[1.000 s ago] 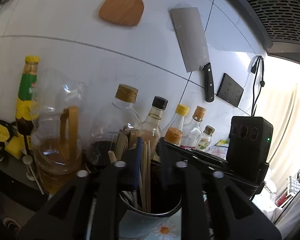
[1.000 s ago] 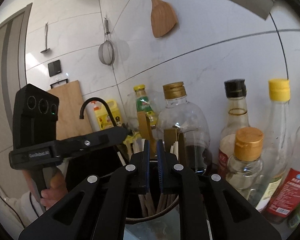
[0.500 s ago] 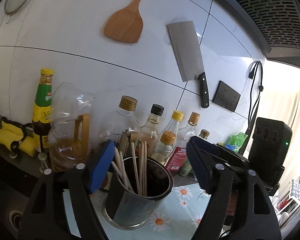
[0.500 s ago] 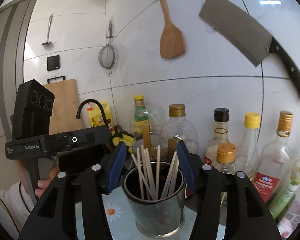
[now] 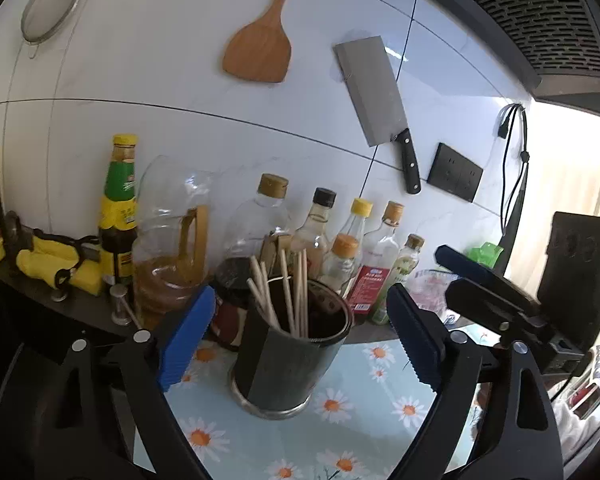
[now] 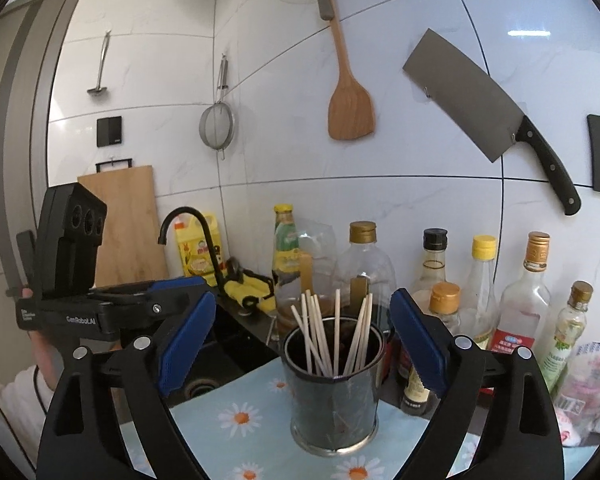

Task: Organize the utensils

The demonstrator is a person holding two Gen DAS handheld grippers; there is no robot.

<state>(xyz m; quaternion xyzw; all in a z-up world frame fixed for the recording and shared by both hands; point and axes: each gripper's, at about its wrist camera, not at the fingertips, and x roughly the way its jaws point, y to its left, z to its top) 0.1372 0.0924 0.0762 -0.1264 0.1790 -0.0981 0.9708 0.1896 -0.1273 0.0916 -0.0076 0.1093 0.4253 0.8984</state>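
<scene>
A dark metal utensil holder (image 5: 288,360) (image 6: 334,396) stands on a daisy-print mat (image 5: 352,420). Several wooden chopsticks (image 5: 290,292) (image 6: 320,332) stand loose in it, leaning against its rim. My left gripper (image 5: 300,292) is drawn back from the holder, its jaws opening wide with blue pads (image 5: 188,336) to either side and nothing pressed between them. My right gripper (image 6: 302,300) also faces the holder from a short way off, jaws opening, holding nothing. Each gripper shows in the other's view: the right gripper (image 5: 472,284) at the right, the left gripper (image 6: 168,296) at the left.
Behind the holder stands a row of sauce and oil bottles (image 6: 434,264) (image 5: 272,220). A cleaver (image 6: 480,116), a wooden spatula (image 6: 350,108) and a strainer (image 6: 217,124) hang on the tiled wall. A black faucet (image 6: 188,220), a sink (image 6: 220,360) and a cutting board (image 6: 128,216) are to the left.
Both grippers were shut among the chopsticks inside the holder; they have opened wide and pulled back, leaving the chopsticks standing in it.
</scene>
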